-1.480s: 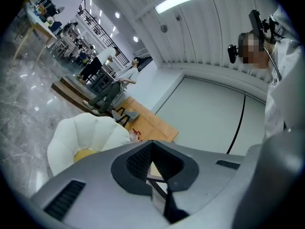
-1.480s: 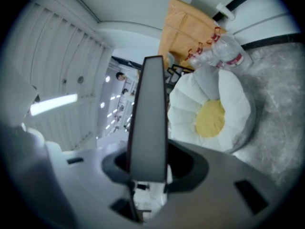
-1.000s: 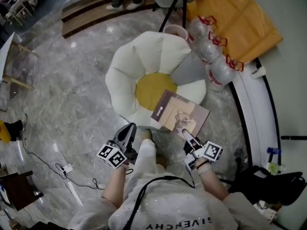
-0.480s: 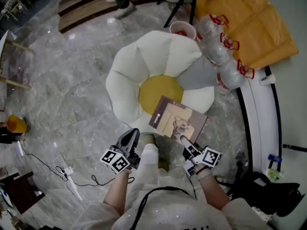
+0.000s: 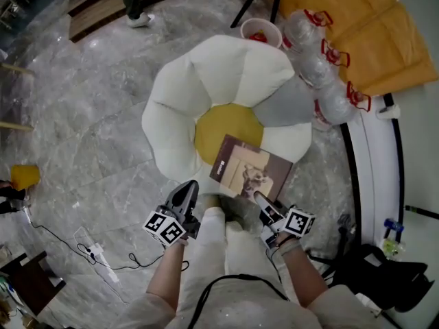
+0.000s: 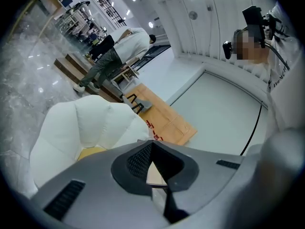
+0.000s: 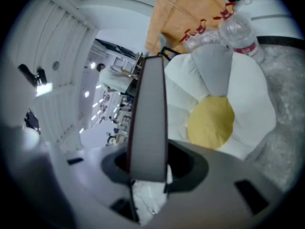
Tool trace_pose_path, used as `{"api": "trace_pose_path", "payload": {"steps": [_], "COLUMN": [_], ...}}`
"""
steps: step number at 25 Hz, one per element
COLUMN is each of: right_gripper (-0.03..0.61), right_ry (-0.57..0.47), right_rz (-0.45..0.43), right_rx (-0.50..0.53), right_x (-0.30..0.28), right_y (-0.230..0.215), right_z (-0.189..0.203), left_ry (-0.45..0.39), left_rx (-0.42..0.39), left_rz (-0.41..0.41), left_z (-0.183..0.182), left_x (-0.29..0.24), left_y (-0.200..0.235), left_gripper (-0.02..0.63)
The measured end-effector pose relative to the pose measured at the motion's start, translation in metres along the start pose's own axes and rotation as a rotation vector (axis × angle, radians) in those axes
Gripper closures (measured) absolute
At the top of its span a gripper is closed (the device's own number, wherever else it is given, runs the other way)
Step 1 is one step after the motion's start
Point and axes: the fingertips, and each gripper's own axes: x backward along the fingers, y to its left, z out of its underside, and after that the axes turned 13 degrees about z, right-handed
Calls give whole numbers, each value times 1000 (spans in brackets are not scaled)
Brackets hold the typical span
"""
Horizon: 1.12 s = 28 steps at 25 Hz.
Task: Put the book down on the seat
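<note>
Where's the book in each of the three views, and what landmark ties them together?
Head view: book just right of centre, corner in the right gripper, above the seat's front.
Left gripper view: only a pale sliver beyond the left gripper, possibly it.
Right gripper view: edge-on, centre-left, between the jaws.
Shared landmark: the seat's yellow centre.

bright, even indoor light; gripper views fisheye-warped with dark corners.

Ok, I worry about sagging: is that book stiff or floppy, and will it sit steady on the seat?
Probably stiff: the book juts out flat though the right gripper pinches only its near edge. One gripper alone carries it, so likely light. On the puffy, petal-shaped seat it may settle tilted, not slide.
</note>
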Motion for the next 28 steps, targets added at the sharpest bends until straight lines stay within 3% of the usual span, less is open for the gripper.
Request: {"api": "trace_pose_path", "payload": {"steps": [8,17,22,28], "right_gripper": [422,422,422,422], "right_ry": [27,101,130,148], "right_rz": [-19,-22,-47,-92], "right_rx": [69,74,52,95], "right_x": [-68,-129,-158,-192], "right_y": [-35,-111,-130,-134], "right_z": [-19,0,7,-1], "left_ry": [-63,-90,-86,-96], "left_rx": [46,46,33,19], "left_rz": [-62,-102,-105,-109], "left_z": [23,64,78,84], "left_x": [-13,-24,-29,-37], "left_y": [62,122,148,166], "left_gripper": [592,592,592,592]}}
